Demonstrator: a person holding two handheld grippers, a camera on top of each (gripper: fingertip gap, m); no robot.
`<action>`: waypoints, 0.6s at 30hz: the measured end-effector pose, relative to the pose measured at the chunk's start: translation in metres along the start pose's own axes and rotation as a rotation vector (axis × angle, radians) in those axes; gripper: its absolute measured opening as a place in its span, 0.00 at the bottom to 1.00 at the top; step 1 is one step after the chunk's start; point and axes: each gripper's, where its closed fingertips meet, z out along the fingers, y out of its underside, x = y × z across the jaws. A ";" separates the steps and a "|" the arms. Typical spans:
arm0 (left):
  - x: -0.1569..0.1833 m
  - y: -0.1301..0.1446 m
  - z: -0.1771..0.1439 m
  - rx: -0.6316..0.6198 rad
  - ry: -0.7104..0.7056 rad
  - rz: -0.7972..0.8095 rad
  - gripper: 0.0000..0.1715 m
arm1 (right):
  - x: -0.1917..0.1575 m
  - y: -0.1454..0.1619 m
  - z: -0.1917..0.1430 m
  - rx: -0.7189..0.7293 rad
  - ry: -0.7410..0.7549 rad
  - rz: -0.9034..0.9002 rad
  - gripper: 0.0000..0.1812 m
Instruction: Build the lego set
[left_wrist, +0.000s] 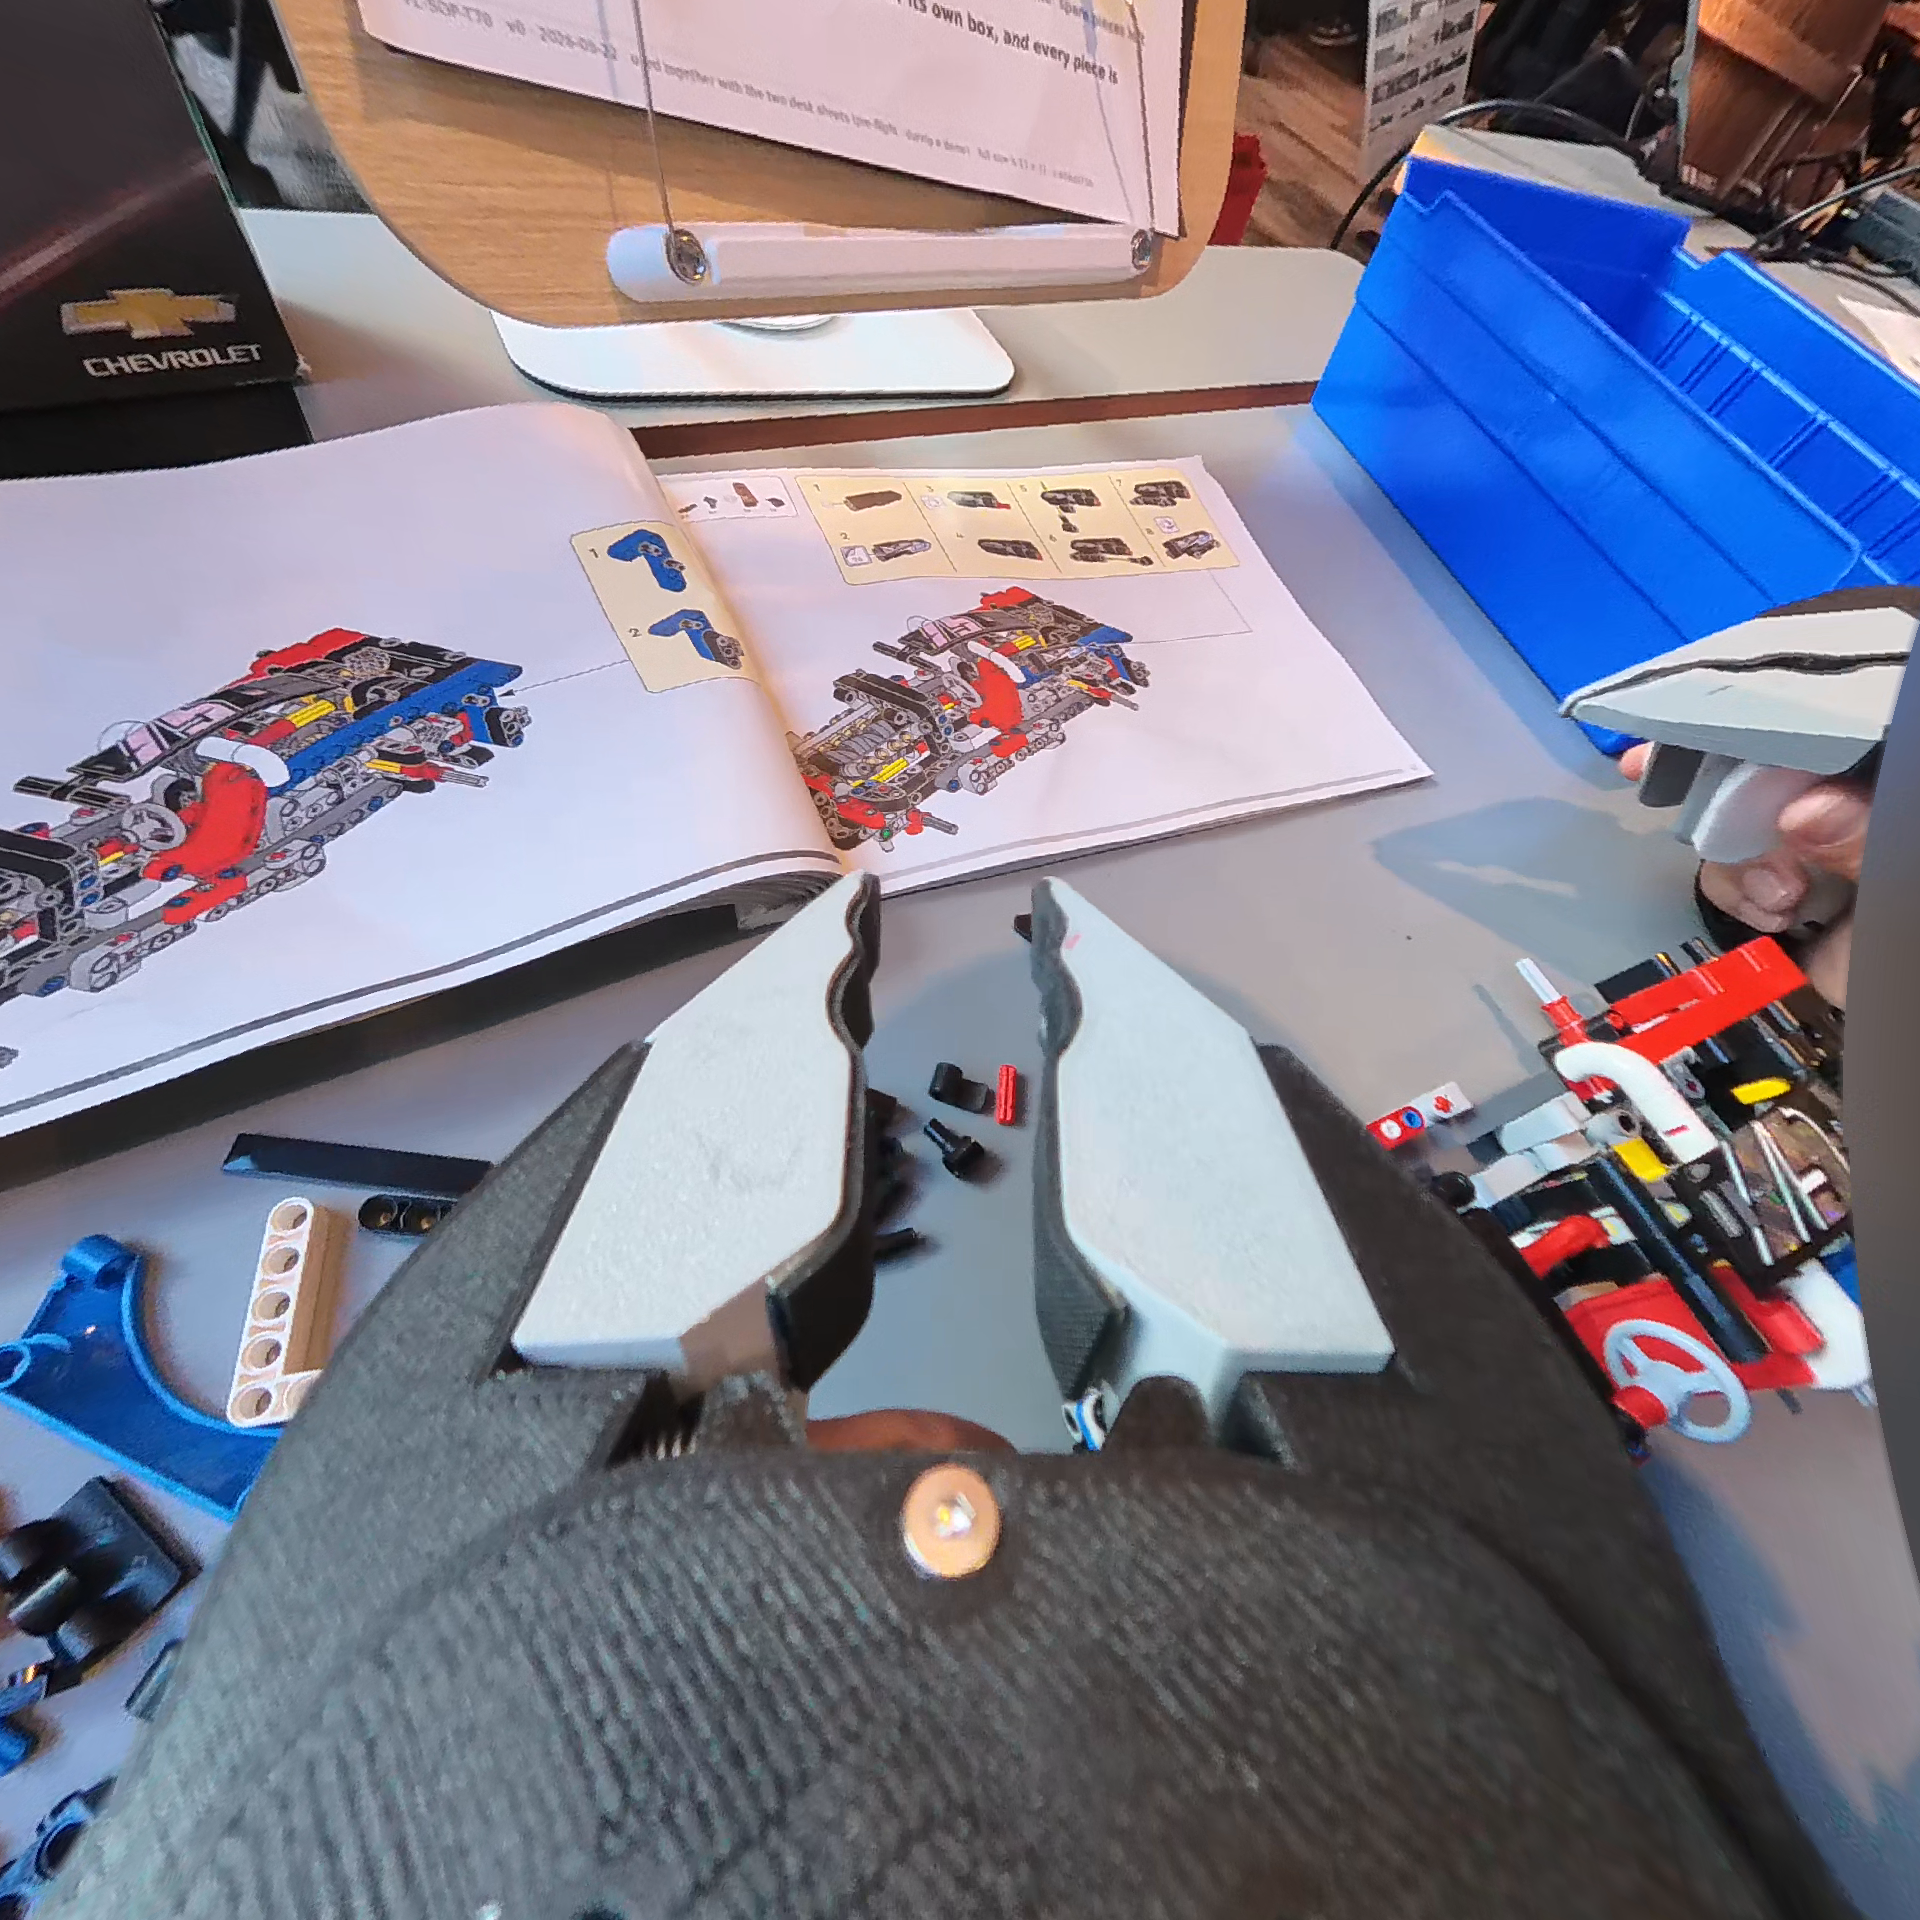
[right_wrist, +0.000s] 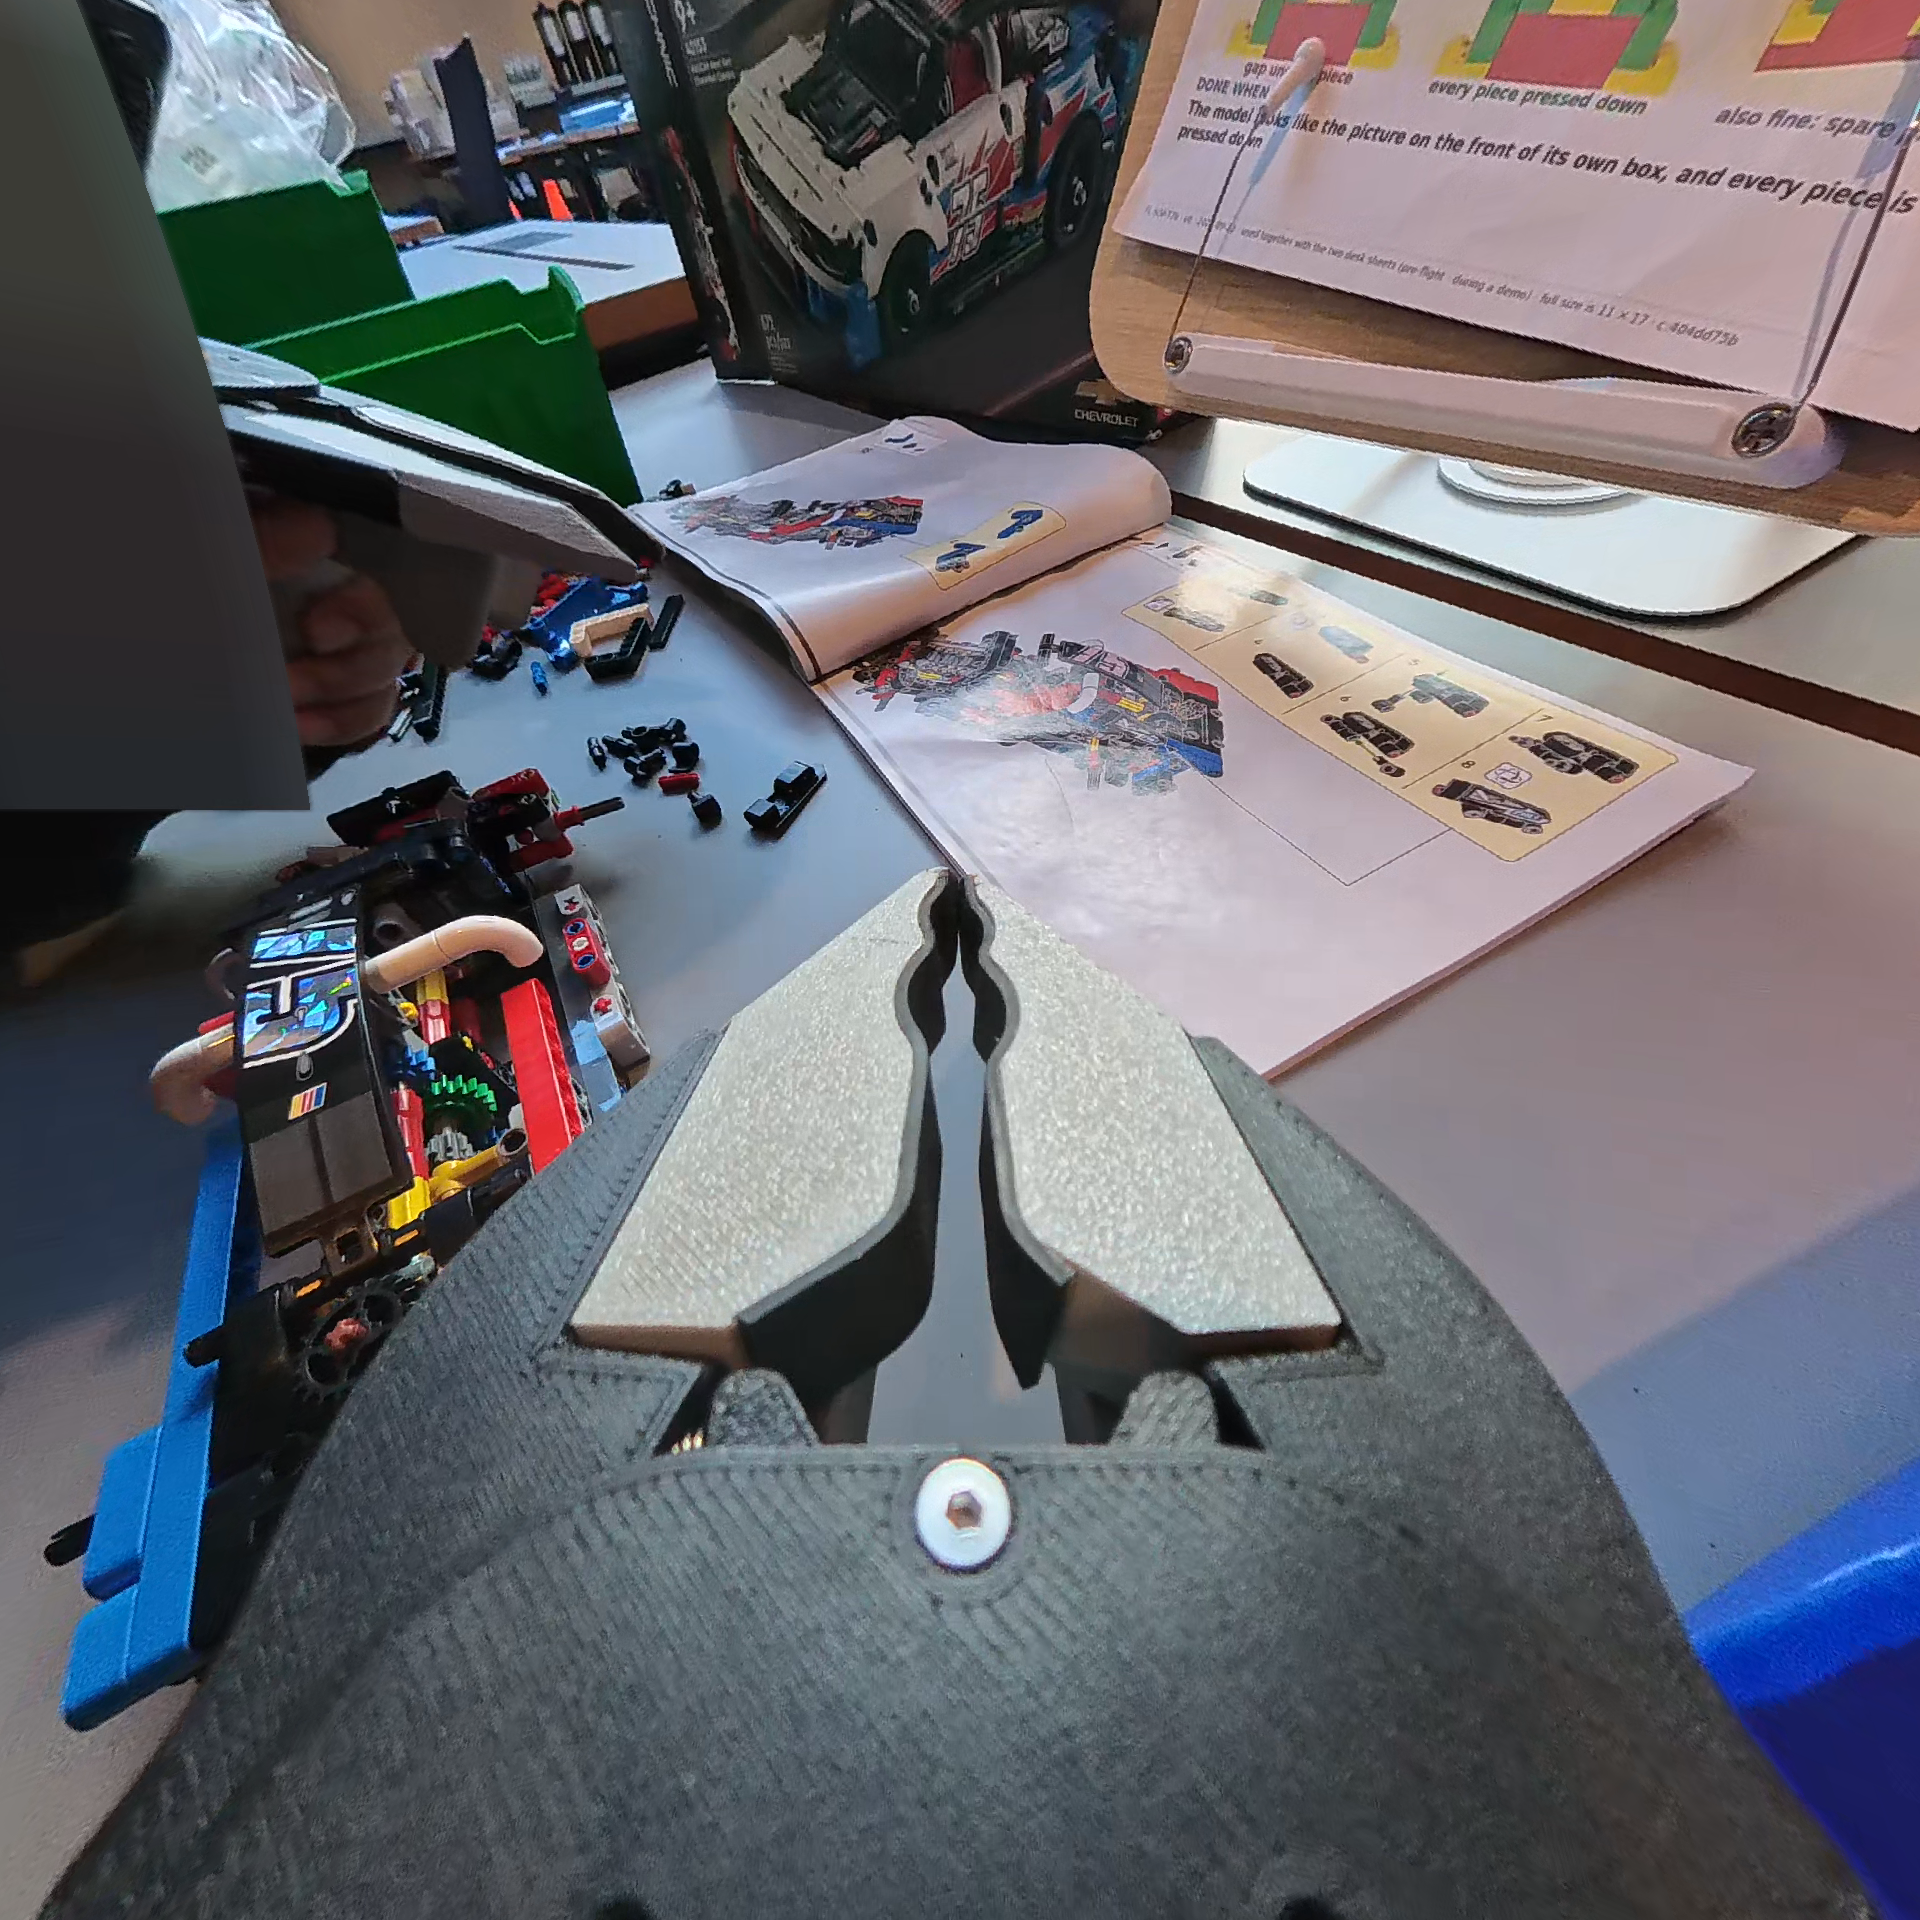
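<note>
My left gripper (left_wrist: 951, 914) is open and empty above a cluster of small black pins (left_wrist: 956, 1143) and a short red pin (left_wrist: 1005, 1093) on the grey table. The half-built car chassis (left_wrist: 1683, 1174) lies to its right; it also shows in the right wrist view (right_wrist: 405, 1049), left of my right gripper (right_wrist: 956, 883). That gripper is shut with nothing between its tips, near the corner of the open instruction booklet (right_wrist: 1195, 748). The booklet (left_wrist: 623, 675) lies beyond my left gripper. The right gripper (left_wrist: 1725, 686) appears at the right edge of the left wrist view, held by a hand.
A blue bin (left_wrist: 1621, 436) stands at the back right. A wooden document stand (left_wrist: 810, 260) and the set's black box (left_wrist: 125, 260) stand behind the booklet. Loose parts lie at the left: a blue arch piece (left_wrist: 94, 1371), a tan beam (left_wrist: 281, 1309). Green bins (right_wrist: 447, 364) stand far left. Spacing between my two grippers at the tips: around 20 cm. It is some 8 cm from my left tips to the short red pin (left_wrist: 1005, 1093). Seen from the right wrist view (right_wrist: 682, 783) as well.
</note>
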 end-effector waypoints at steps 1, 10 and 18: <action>0.000 0.000 0.000 -0.001 0.003 -0.004 0.15 | 0.000 0.000 0.000 0.000 0.000 0.000 0.00; 0.001 0.002 0.002 -0.007 0.003 0.006 0.15 | 0.000 0.000 0.000 0.001 -0.005 0.008 0.00; -0.009 0.005 0.000 -0.042 -0.040 0.030 0.15 | 0.000 0.000 0.000 -0.001 -0.010 0.011 0.00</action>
